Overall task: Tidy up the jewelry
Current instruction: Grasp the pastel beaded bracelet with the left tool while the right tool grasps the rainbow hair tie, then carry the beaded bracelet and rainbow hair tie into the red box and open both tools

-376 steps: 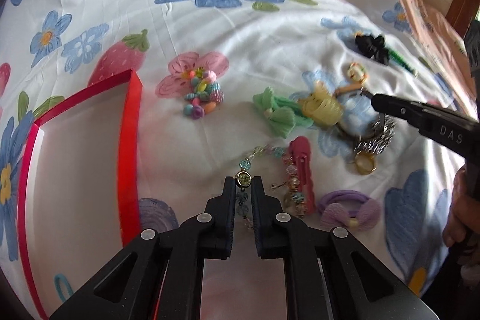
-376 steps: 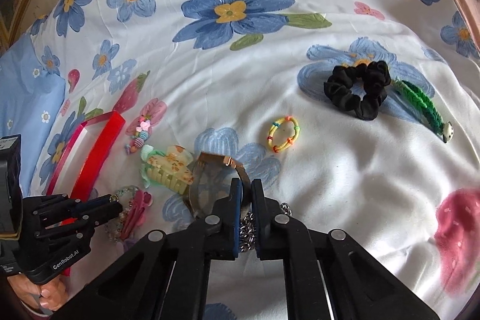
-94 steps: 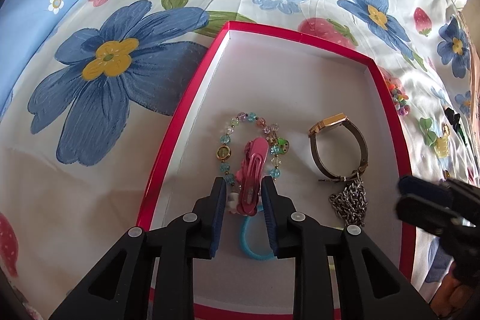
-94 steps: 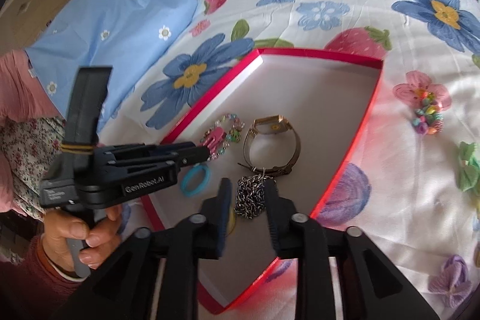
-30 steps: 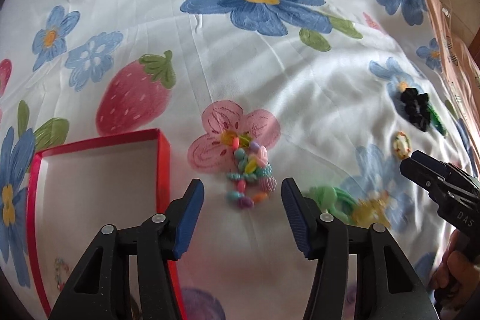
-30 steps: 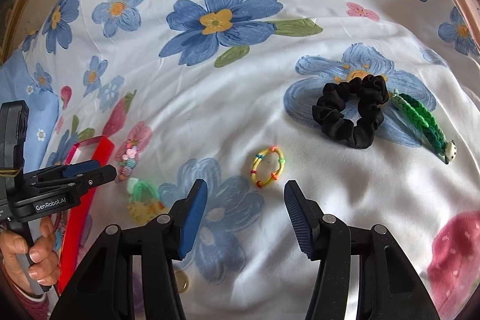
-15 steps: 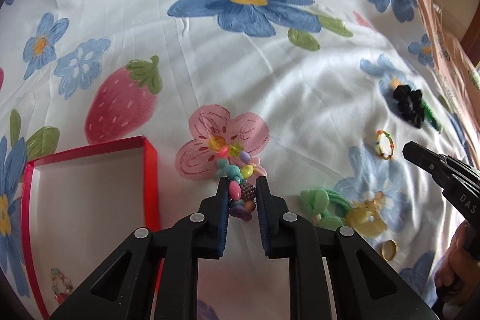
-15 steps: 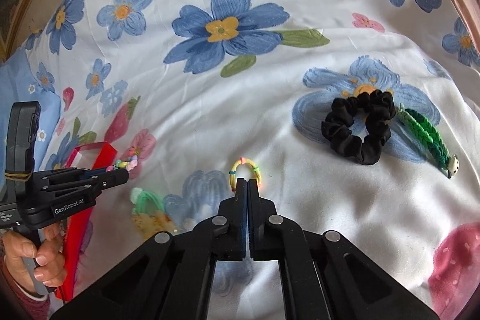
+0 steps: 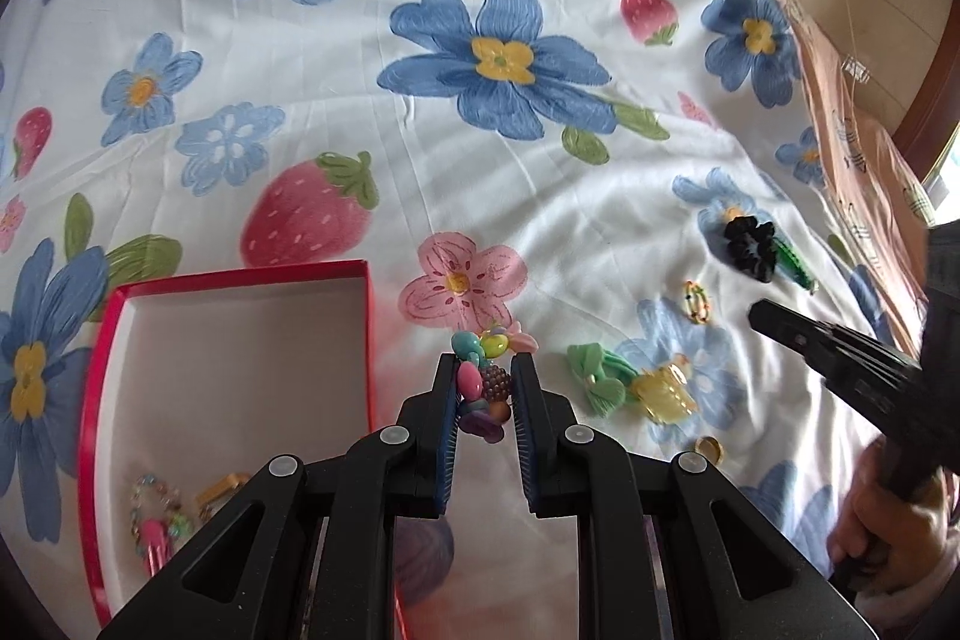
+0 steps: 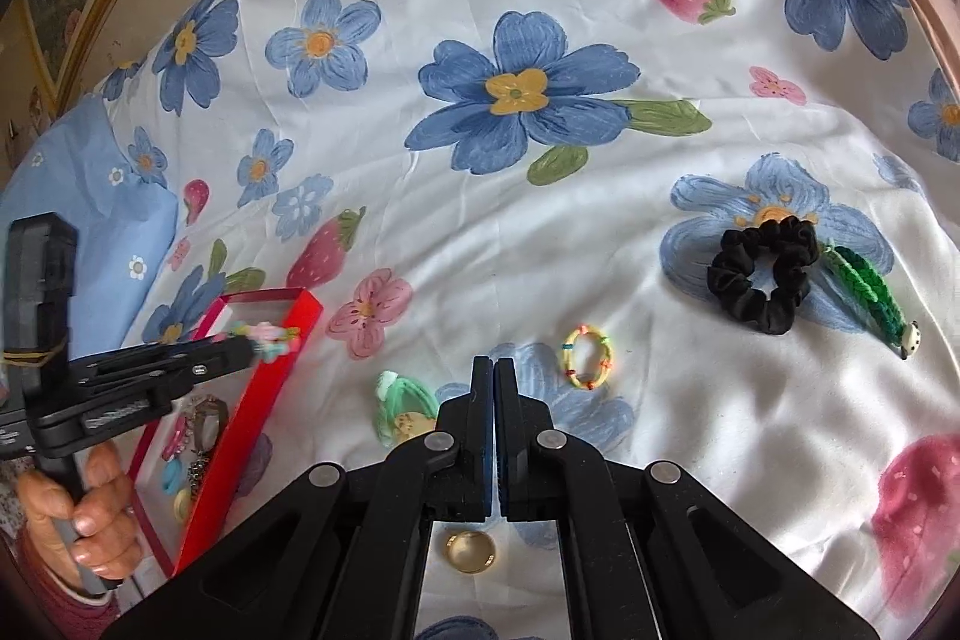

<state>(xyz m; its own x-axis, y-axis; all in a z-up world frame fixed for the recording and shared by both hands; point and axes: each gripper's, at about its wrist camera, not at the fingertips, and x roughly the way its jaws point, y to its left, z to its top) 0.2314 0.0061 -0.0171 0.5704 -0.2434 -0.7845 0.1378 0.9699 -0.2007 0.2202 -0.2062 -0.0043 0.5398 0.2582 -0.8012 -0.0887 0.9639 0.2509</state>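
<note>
Now our left gripper (image 9: 485, 388) clamps the beaded bracelet (image 9: 487, 379); our right gripper (image 10: 493, 388) has its jaws closed, empty.

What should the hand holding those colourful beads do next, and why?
Probably carry them left over the red box and let go there. The left gripper is shut on the beaded bracelet, already lifted off the bedsheet, and the box already holds other jewelry. The right gripper is shut on nothing.
</note>
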